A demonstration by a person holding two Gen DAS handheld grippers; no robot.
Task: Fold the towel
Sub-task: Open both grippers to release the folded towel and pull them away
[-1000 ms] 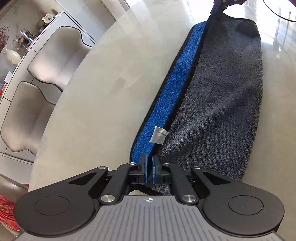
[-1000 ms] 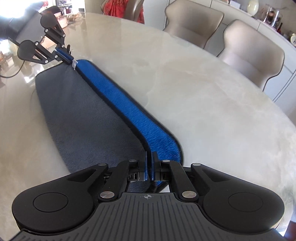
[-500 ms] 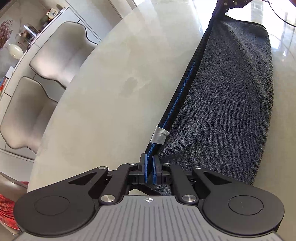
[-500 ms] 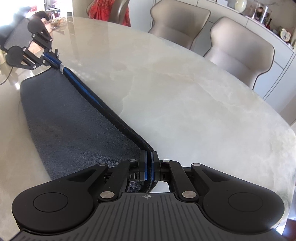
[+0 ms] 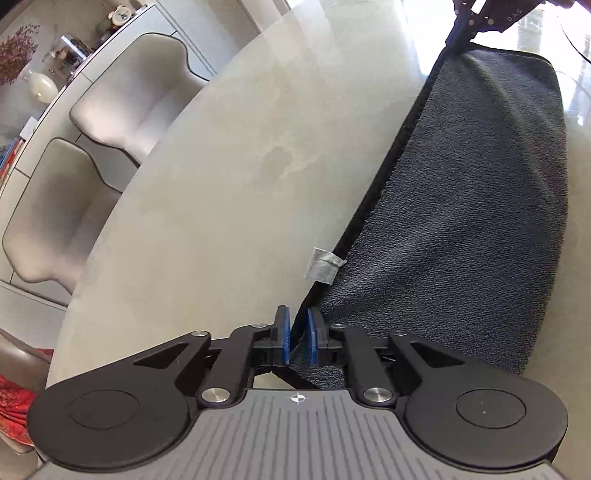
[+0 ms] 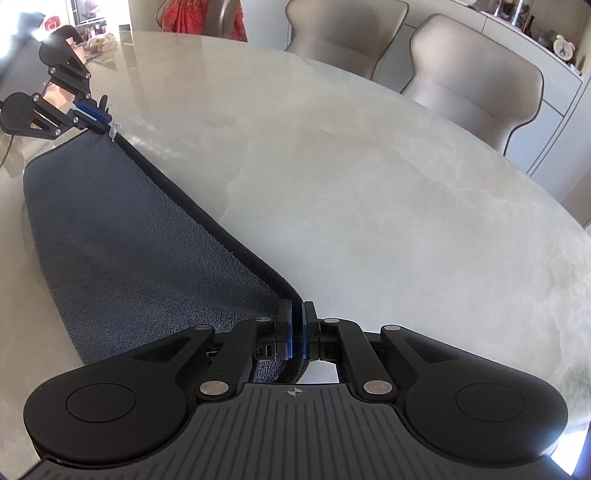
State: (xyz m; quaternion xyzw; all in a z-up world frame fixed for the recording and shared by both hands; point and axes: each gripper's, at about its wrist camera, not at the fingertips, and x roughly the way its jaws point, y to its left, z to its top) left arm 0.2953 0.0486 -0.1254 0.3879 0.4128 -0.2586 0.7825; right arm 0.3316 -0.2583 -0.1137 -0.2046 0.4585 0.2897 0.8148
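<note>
While right view hides it, left view shows towel tag.

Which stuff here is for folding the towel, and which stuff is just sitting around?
For the job:
- dark grey terry towel, folded on the pale marble table
- left tongs, jaws just opening, towel corner between them
- right tongs, shut on the towel corner

Just sitting around:
- beige padded chairs
- small alarm clock
- red cloth

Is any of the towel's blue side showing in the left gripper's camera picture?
No, the towel shows only its dark grey side, folded flat on the table with a black edge.
</note>
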